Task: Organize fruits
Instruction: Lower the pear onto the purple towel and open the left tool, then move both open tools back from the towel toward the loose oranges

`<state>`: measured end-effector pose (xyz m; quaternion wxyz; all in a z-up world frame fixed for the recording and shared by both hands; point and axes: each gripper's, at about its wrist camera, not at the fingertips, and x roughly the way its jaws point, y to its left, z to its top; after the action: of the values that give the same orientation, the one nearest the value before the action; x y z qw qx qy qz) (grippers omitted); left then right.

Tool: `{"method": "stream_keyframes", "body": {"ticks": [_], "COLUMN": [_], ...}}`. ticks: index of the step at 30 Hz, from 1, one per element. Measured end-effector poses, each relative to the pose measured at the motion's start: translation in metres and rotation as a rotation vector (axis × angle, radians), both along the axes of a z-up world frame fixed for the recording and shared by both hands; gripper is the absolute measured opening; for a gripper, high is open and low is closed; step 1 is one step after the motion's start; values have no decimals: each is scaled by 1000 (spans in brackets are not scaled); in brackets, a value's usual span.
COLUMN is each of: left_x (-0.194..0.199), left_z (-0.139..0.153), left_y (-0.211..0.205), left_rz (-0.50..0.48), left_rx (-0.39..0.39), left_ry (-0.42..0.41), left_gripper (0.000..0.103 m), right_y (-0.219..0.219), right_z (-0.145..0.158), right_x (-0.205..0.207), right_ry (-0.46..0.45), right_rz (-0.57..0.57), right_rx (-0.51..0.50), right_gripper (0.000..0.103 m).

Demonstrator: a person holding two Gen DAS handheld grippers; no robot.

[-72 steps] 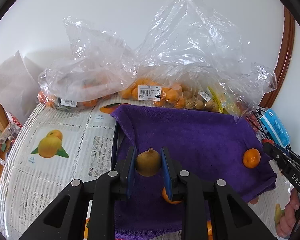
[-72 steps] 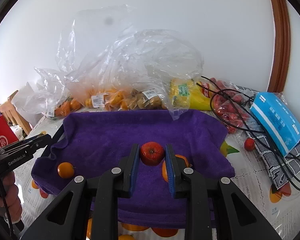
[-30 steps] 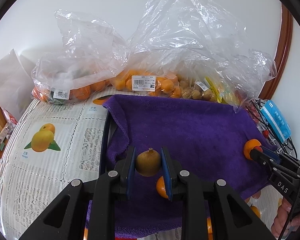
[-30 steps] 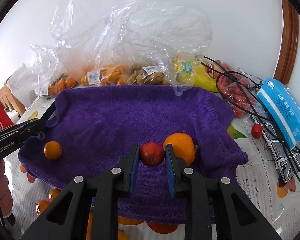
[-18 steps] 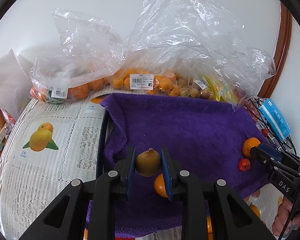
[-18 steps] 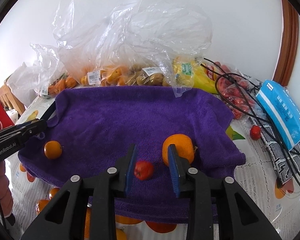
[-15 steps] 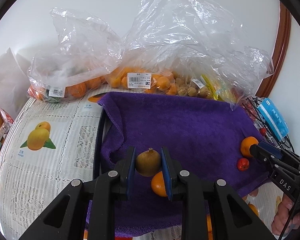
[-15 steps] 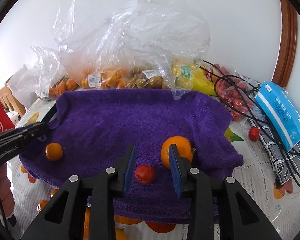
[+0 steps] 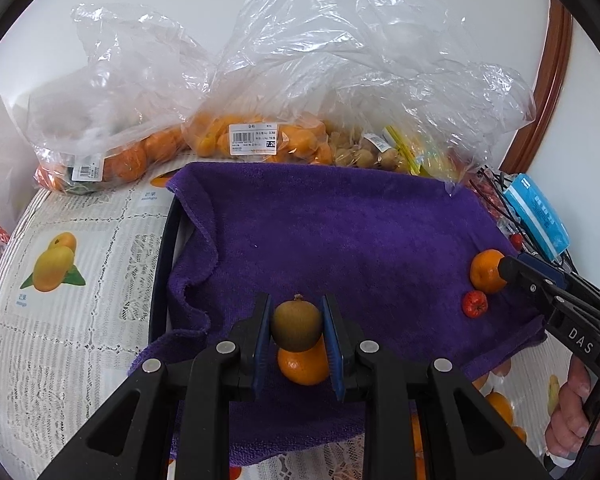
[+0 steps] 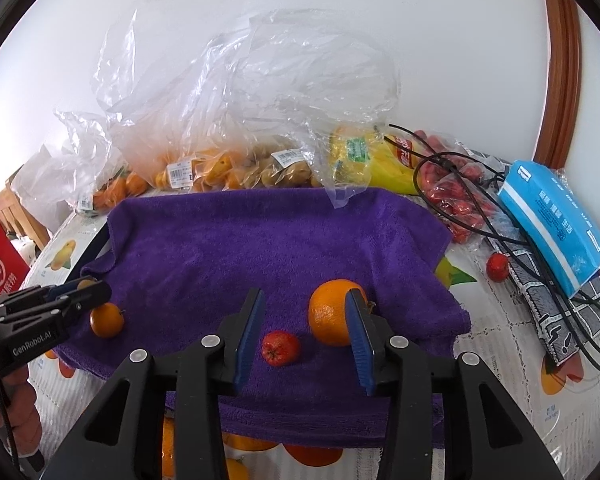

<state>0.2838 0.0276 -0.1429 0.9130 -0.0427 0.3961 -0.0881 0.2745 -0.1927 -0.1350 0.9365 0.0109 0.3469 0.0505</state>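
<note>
Kiwi (image 9: 296, 322): brown-green, round, small stem nub on top, clamped between the blue pads of the left tongs (image 9: 297, 338), held just above the purple towel (image 9: 340, 232). A small orange (image 9: 303, 364) lies on the towel right under it, between the same fingers.

Red fruit (image 10: 280, 347): small, glossy, slightly lumpy, lying loose on the towel near its front edge. The right tongs (image 10: 306, 338) are opening around it; pads clear of it on both sides. Big orange (image 10: 331, 311) sits just beside it, partly behind the right pad.

The left-wrist view shows red fruit and big orange together at the towel's right edge, at the tip of the right tongs.

Towel covers a dark tray (image 9: 162, 264) on the table (image 9: 80, 320), which has a lace-and-fruit-print cloth. Clear plastic bags (image 9: 260, 136) of oranges and small brown fruit line the back by the wall. One stray red fruit (image 10: 497, 266) lies off the towel near black cables (image 10: 460, 184) and a blue pack (image 10: 552, 224).
</note>
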Motion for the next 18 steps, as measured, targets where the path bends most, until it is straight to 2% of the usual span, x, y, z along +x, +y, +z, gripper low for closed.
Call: {"method": "stream_keyframes", "body": {"ticks": [12, 18], "left_x": [2, -3], "left_z": [-3, 3], "left_y": [-1, -2], "left_rz": [-28, -37], "left_rx": [-39, -38], "left_ry": [36, 9], "left_gripper": [27, 44], "right_y": [-3, 0], "right_z": [1, 4], "right_x": [0, -3], "right_ry": [-3, -17], "right_rz": [-11, -8], "right_rx": [10, 1], "right_gripper": [44, 51]}}
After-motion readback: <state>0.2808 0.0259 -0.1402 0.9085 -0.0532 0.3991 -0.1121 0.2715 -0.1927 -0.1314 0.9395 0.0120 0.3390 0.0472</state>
